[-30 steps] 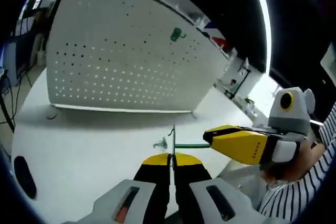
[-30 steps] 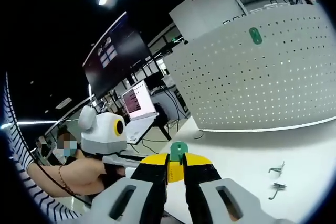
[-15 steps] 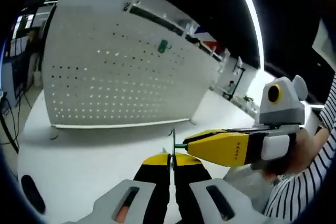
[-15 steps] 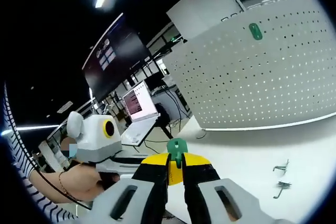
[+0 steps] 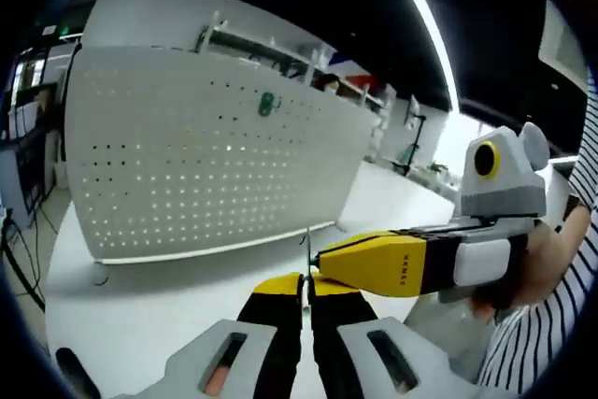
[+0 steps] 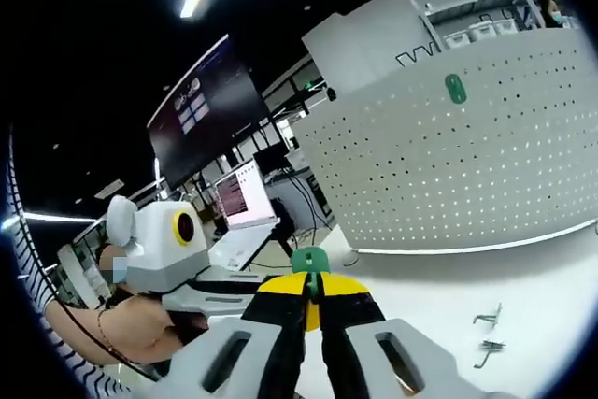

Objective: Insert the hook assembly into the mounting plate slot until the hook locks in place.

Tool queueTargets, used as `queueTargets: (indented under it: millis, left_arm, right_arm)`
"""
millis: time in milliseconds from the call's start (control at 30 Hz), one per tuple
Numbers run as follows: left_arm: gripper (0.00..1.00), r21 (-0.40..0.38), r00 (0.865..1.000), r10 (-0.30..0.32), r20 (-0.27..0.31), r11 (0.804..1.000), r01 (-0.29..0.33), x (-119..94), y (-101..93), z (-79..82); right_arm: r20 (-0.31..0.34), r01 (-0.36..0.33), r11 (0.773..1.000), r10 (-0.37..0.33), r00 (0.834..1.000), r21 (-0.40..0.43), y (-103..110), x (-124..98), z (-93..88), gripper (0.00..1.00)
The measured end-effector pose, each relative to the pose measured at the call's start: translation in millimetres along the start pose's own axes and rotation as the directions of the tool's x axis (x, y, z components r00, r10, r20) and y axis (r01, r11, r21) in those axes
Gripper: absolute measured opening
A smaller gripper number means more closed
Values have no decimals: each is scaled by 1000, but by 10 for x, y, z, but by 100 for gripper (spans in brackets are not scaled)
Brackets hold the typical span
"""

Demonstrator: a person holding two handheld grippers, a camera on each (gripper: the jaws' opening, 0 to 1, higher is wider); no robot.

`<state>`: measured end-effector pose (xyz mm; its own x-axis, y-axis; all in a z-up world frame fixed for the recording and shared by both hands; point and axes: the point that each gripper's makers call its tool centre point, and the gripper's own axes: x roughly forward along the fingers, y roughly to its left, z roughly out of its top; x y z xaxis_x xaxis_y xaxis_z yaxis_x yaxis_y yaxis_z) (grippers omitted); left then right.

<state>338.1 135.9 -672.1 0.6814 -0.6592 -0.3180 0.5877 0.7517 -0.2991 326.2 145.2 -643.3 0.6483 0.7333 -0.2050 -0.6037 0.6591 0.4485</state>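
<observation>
A thin wire hook [image 5: 306, 251] is grasped upright in the left gripper [image 5: 306, 289]. The green mounting plate [image 6: 307, 260] is clamped by the right gripper [image 6: 313, 289], which is seen touching the hook from its right, above the surface [image 5: 149, 306].

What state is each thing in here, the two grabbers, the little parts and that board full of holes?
Left gripper: shut on a thin metal hook.
Right gripper: shut on a green piece.
Pegboard: upright, one green tag on it.
Spare hooks: lying loose on the table.
</observation>
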Motion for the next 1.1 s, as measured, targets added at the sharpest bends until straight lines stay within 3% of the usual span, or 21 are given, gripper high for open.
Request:
queueTargets:
  millis: [267,333,367,467,667,933,967,1000,1100]
  left_arm:
    - [4,5,999,-25,32,1000,24,-48,-15,2]
    - [10,43,998,-50,43,998,48,-61,-34,13]
    - [14,37,998,-55,34,998,54,-55,-39,-15]
    - [36,8,997,-62,34,998,62,-46,-36,-48]
    - [57,17,997,-78,19,997,78,-63,-98,-114]
    - [74,-14,992,-129,15,992,129,-108,-156,-168]
    - [75,-14,992,-128,13,992,128,-111,-150,-173]
    - [77,-14,991,-130,10,991,130,-116,-146,-178]
    - [81,-49,990,-137,-7,989,137,-126,-122,-219]
  right_arm:
    - [-14,-31,999,31,999,14,31,4,-3,0]
    - [-20,-51,998,51,998,44,78,17,-19,0]
    - [-47,-68,998,68,997,-2,106,39,-40,0]
    - [-64,-75,997,73,995,-25,119,63,-36,0]
    - [-131,-114,993,110,985,-23,85,80,-136,0]
    - [-158,-174,984,168,973,-25,129,18,-169,0]
    - [-165,-200,980,196,967,-9,163,16,-178,0]
    - [-204,-236,971,238,950,35,212,0,-237,0]
    - [-195,-229,973,226,954,9,152,12,-211,0]
